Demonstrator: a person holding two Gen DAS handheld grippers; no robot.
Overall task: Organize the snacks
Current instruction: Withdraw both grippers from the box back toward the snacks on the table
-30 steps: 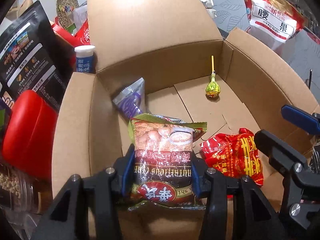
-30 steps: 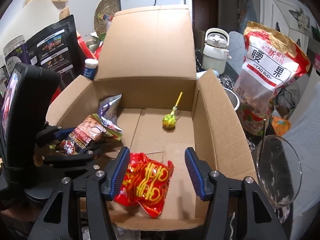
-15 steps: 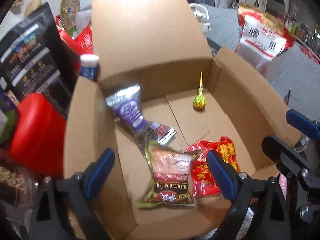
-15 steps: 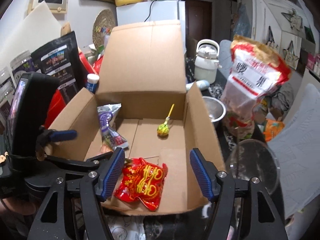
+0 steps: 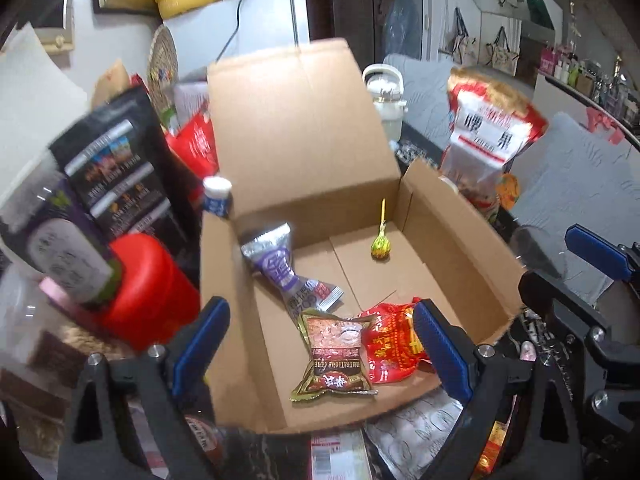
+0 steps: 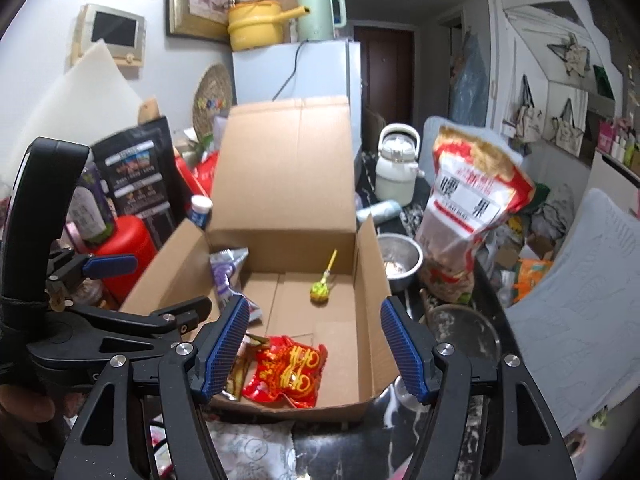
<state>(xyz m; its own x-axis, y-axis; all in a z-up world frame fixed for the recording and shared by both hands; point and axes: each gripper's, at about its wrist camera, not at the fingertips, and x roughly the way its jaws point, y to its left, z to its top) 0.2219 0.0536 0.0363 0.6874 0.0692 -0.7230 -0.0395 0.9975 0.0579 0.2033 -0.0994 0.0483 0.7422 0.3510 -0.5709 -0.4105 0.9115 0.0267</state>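
Cluttered kitchen, both tools (image 5: pixel 320 344) (image 6: pixel 312 344) spread above box (image 5: pixel 460 240)

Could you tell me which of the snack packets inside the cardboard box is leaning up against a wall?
The silver-and-purple packet: its top rests against the box's left wall, whereas the brown cereal packet and red packet lie flat on the floor.

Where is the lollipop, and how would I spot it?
Look inside the open cardboard box. On its bare floor toward the back lies the lollipop, alone and apart from the snack packets near the front. It is the only thing with a thin yellow stick and a round green-yellow head.
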